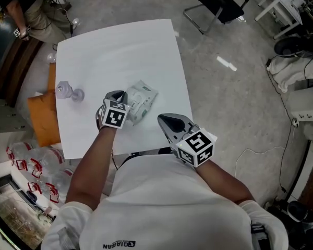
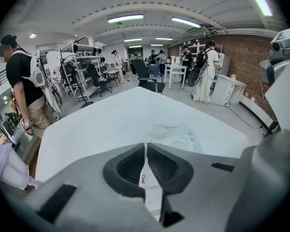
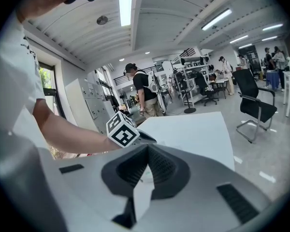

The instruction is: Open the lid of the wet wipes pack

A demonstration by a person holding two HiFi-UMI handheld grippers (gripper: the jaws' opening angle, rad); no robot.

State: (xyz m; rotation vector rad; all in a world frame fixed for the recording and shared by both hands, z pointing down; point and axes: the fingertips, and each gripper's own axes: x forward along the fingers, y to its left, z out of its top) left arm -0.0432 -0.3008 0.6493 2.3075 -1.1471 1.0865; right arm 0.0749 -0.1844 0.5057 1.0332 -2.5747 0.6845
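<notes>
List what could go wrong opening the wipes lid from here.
1. The left tongs sit nearly shut at the edge of the wet wipes pack, not on its closed lid; pulling may drag the whole pack.
2. The right tongs, shut, hover apart from the pack, so nothing pins it down.

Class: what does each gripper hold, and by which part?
Right gripper: nothing, jaws shut. Left gripper: at the near end of the wet wipes pack; grip cannot be told.
</notes>
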